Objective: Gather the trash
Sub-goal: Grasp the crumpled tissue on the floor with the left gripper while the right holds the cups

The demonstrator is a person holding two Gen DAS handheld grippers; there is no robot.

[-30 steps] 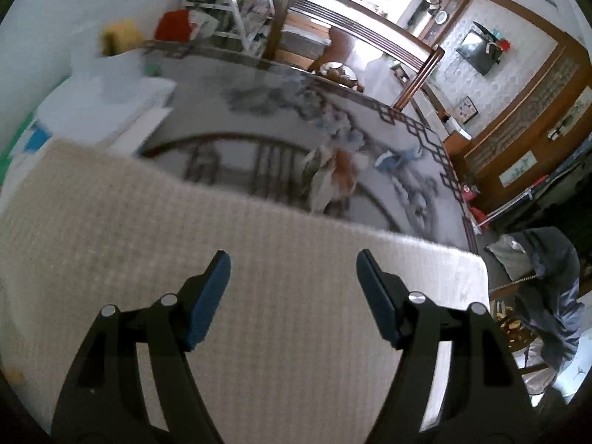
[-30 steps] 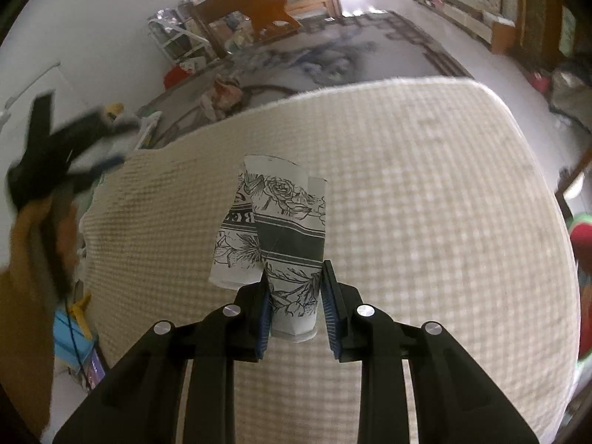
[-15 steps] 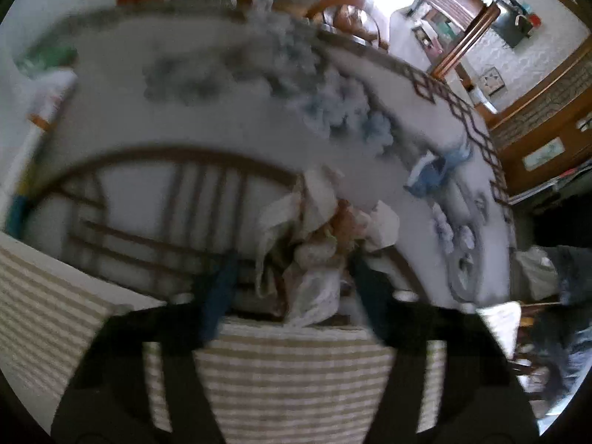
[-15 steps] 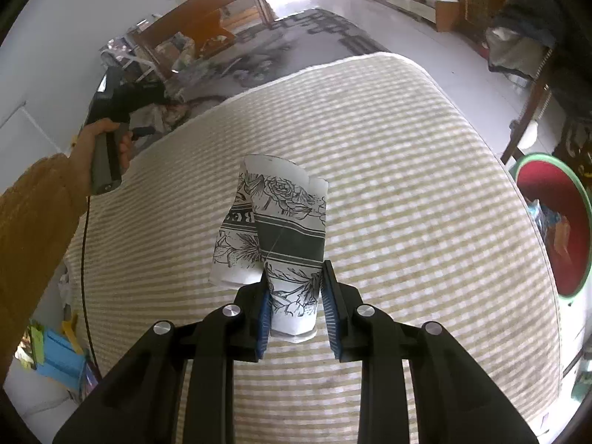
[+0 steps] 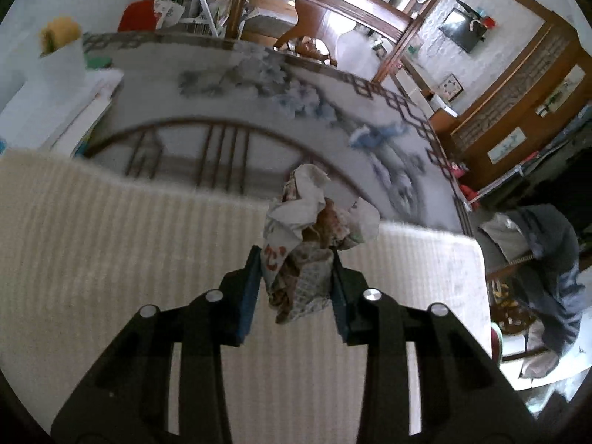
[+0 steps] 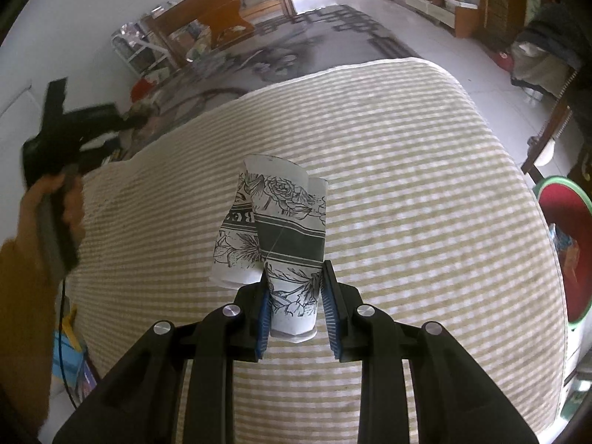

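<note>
In the left wrist view a crumpled wad of printed paper (image 5: 314,218) hangs above the edge of the striped bed cover (image 5: 111,240). My left gripper (image 5: 296,259) has its jaws closing, and both blue pads press on the wad's lower part. My right gripper (image 6: 296,275) is shut on two crushed paper cups with a black floral print (image 6: 281,214), held above the bed cover (image 6: 407,148). At the left of the right wrist view, a person's hand (image 6: 55,199) in a mustard sleeve holds the blurred left gripper.
A patterned grey rug (image 5: 259,103) covers the floor beyond the bed. A red basin with a green rim (image 6: 566,244) sits on the floor at the bed's right side. A chair draped with dark clothes (image 5: 547,259) stands nearby. Wooden furniture and shelves line the far walls.
The left gripper was open over the bed, swung out over the rug around the paper wad, closed on it and now holds it above the bed's edge. The right gripper kept the cups.
</note>
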